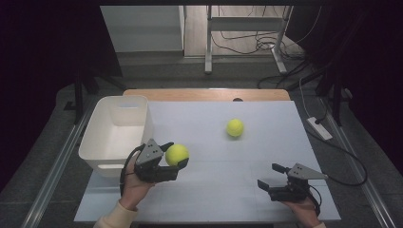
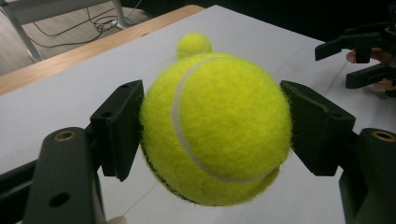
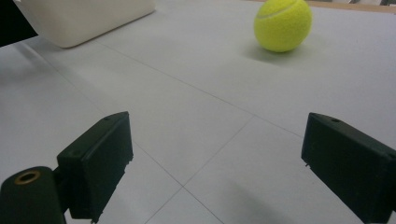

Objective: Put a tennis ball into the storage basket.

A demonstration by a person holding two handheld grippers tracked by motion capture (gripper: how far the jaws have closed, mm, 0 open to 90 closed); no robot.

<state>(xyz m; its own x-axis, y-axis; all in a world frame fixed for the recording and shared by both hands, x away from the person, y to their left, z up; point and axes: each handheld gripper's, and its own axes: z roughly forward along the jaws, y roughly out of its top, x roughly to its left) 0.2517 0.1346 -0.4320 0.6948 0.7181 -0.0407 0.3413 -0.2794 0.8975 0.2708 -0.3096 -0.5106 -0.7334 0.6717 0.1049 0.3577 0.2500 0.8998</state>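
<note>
My left gripper [image 1: 174, 157] clamps a tennis ball [image 1: 177, 154] beside the white bin [image 1: 102, 137], probably its destination. My right gripper [image 1: 272, 177] waits wide open, holding nothing.

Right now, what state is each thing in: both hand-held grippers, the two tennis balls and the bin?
Left hand-held gripper: shut on held tennis ball.
Held tennis ball: clamped between the jaws, lifted off the table.
Right hand-held gripper: open, holding nothing.
Loose tennis ball: resting on the table, untouched.
White bin: upright, looks empty.

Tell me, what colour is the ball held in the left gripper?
The ball is yellow-green with a white seam, clearest in the left gripper view.
</note>
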